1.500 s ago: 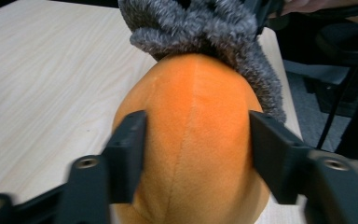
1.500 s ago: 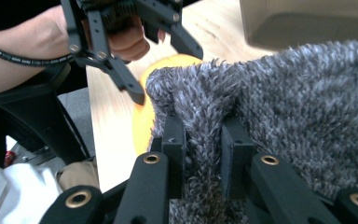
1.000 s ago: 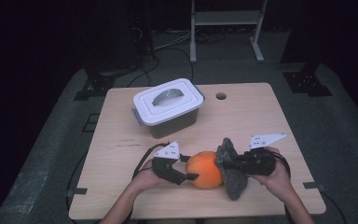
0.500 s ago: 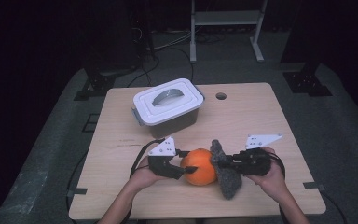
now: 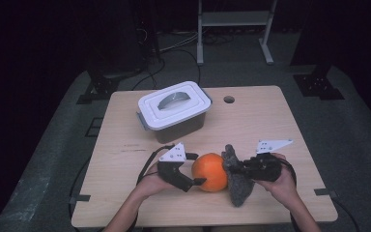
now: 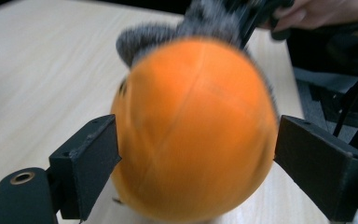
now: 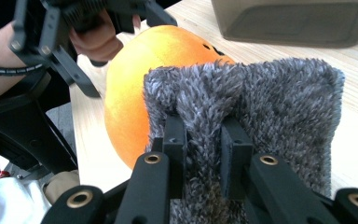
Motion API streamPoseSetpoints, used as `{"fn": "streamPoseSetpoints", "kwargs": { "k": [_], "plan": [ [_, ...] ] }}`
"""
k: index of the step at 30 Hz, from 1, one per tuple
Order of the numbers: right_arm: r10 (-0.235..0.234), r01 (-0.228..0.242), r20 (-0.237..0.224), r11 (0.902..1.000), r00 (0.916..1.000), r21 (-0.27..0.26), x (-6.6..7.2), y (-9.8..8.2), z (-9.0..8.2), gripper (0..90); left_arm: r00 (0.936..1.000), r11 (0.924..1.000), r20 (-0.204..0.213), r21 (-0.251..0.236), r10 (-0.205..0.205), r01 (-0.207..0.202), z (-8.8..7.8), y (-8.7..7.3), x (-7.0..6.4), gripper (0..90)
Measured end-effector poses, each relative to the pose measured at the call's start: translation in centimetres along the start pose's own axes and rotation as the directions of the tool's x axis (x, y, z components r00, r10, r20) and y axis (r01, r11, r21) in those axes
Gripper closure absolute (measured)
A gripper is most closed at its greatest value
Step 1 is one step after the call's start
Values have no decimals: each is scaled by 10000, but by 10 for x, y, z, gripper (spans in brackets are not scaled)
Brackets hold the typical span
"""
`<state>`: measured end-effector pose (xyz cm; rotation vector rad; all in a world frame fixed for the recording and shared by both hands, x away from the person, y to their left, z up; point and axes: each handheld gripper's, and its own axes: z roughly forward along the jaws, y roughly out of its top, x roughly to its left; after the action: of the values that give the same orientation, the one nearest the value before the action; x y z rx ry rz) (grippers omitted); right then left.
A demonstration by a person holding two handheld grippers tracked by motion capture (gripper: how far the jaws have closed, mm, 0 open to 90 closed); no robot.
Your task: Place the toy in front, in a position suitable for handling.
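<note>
An orange ball [image 5: 210,171] rests on the wooden table [image 5: 270,125] near its front edge. My left gripper [image 5: 198,169] reaches in from the left with its jaws on either side of the ball [image 6: 191,130]. Those jaws [image 6: 196,158] have just been opening and stand wide beside the ball, not pressing on it. A grey fuzzy cloth [image 5: 239,186] lies against the ball's right side. My right gripper [image 5: 236,169] is shut on it; in the right gripper view the jaws [image 7: 204,135] pinch a fold of the cloth [image 7: 270,102], with the ball [image 7: 135,93] just behind.
A grey box with a white handled lid [image 5: 174,108] stands behind the ball at the table's middle; its wall [image 7: 298,18] is in the right gripper view. A small round hole [image 5: 229,99] sits near the far edge. Dark floor, cables and stands surround the table.
The left jaws have spread apart around the orange ball. The ball and the cloth in the right gripper have stayed almost in place.
</note>
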<state>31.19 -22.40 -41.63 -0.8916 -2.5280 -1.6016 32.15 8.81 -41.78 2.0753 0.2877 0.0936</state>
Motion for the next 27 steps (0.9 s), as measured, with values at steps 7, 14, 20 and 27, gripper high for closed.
{"fn": "streamPoseSetpoints", "kwargs": {
  "k": [7,14,20,27],
  "plan": [
    [7,-7,-19,10000,10000,-24,1,0,-3,748,9998,9999,183,-164,16,-13,-3,1,-1,371],
    [-779,739,-475,9940,9958,-804,25,19,-8,748,9994,9995,122,-56,324,-323,-8,10,-8,425],
    [-571,547,-541,9975,9969,-436,15,10,-3,747,9994,9993,-5,-117,360,-360,-5,10,-8,282],
    [-465,447,-454,9982,9979,-403,11,7,-4,745,9993,9998,321,49,205,-206,0,7,-9,213]
  ]
}}
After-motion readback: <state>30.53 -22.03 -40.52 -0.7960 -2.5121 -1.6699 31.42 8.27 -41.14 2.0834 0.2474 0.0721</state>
